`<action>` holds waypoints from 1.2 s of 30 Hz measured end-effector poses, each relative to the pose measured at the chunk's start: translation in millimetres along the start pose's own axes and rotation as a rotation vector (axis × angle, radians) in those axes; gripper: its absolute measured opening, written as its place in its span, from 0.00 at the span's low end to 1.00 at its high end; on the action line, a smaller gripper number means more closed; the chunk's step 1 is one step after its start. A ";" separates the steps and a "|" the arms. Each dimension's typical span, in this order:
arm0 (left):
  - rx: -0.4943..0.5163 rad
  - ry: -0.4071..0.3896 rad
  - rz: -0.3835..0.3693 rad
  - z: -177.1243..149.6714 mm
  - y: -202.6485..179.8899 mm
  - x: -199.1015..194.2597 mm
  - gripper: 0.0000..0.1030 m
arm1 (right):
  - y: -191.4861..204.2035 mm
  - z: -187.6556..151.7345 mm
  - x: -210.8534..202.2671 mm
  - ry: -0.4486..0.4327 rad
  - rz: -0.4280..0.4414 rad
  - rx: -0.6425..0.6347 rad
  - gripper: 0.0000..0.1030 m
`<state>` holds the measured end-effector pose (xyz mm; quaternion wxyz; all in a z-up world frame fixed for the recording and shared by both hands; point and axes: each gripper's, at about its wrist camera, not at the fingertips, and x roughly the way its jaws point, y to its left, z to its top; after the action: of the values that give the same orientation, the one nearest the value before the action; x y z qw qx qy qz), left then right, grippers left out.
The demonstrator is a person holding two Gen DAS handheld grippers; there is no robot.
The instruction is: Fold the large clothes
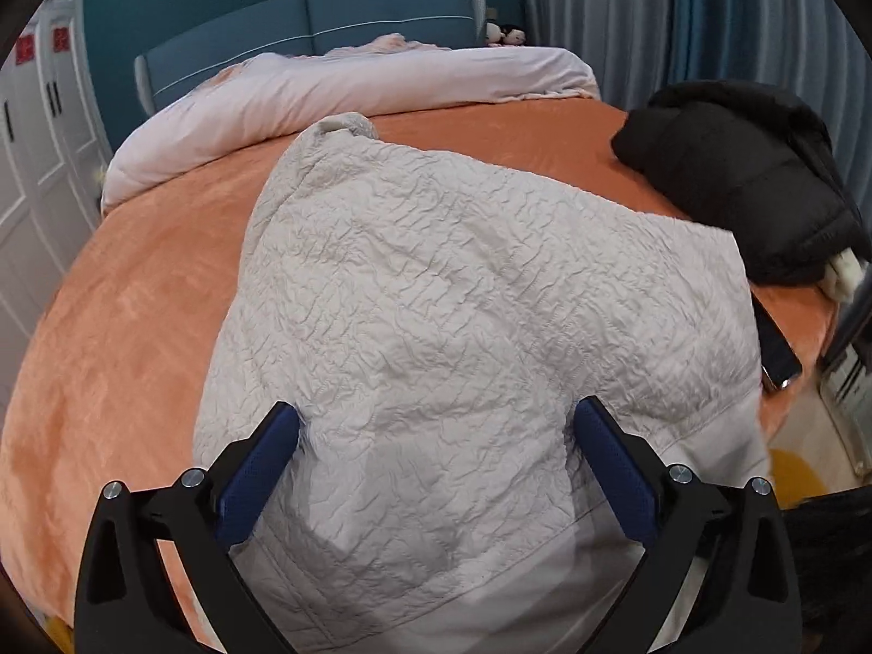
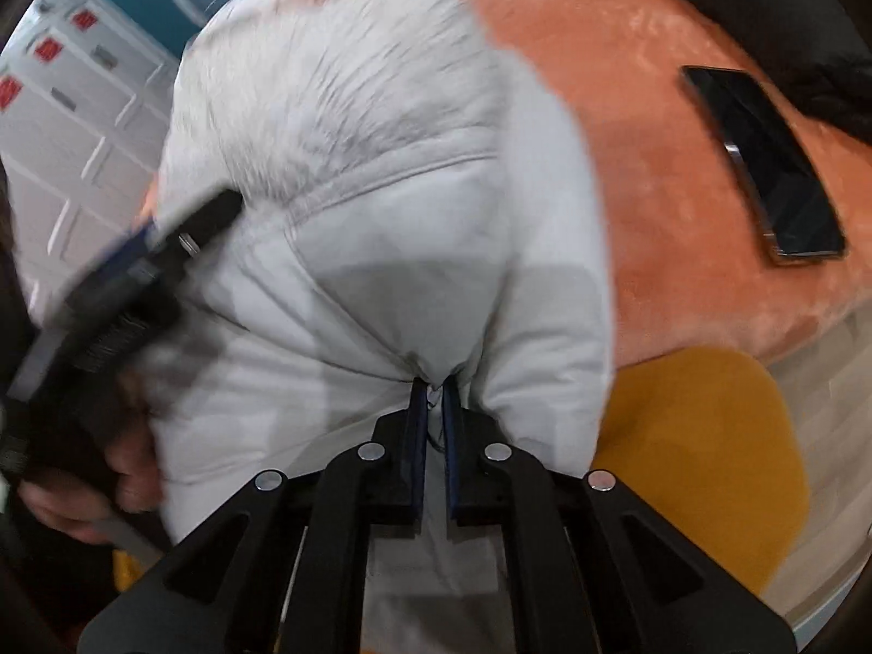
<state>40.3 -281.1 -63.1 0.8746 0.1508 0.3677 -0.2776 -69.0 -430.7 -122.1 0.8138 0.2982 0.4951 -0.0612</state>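
A large pale grey quilted jacket [image 1: 447, 294] lies spread on the orange bed cover [image 1: 125, 327]. My left gripper [image 1: 436, 430] is open over the jacket's near part, its blue pads [image 1: 256, 468] wide apart on either side of the fabric. In the right wrist view the same jacket [image 2: 381, 163] fills the middle. My right gripper [image 2: 431, 387] is shut on a bunched fold of the jacket's near edge. The left gripper [image 2: 180, 234] shows blurred at the left, over the jacket.
A black padded coat [image 1: 752, 180] lies at the bed's right side. A dark phone [image 2: 763, 163] lies on the bed cover right of the jacket. A rolled pale duvet [image 1: 338, 92] lies by the blue headboard. A yellow stool [image 2: 708, 436] stands by the bed edge. White cabinets [image 1: 32, 174] stand left.
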 end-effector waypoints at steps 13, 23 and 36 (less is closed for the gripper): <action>-0.176 -0.029 -0.052 29.9 48.4 -28.3 0.89 | 61.0 90.4 17.8 -0.273 -0.140 -0.099 0.00; -0.362 -0.018 -0.032 133.5 127.3 40.3 0.89 | 10.1 82.7 47.8 -0.256 -0.170 -0.078 0.00; -0.170 0.356 0.214 103.3 81.5 211.8 0.95 | -15.7 88.3 73.7 -0.280 -0.060 -0.011 0.00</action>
<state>268.6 -343.5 -141.6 0.8300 0.1612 0.5202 -0.1202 29.7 -477.3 -161.5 0.8744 0.2672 0.3858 -0.1237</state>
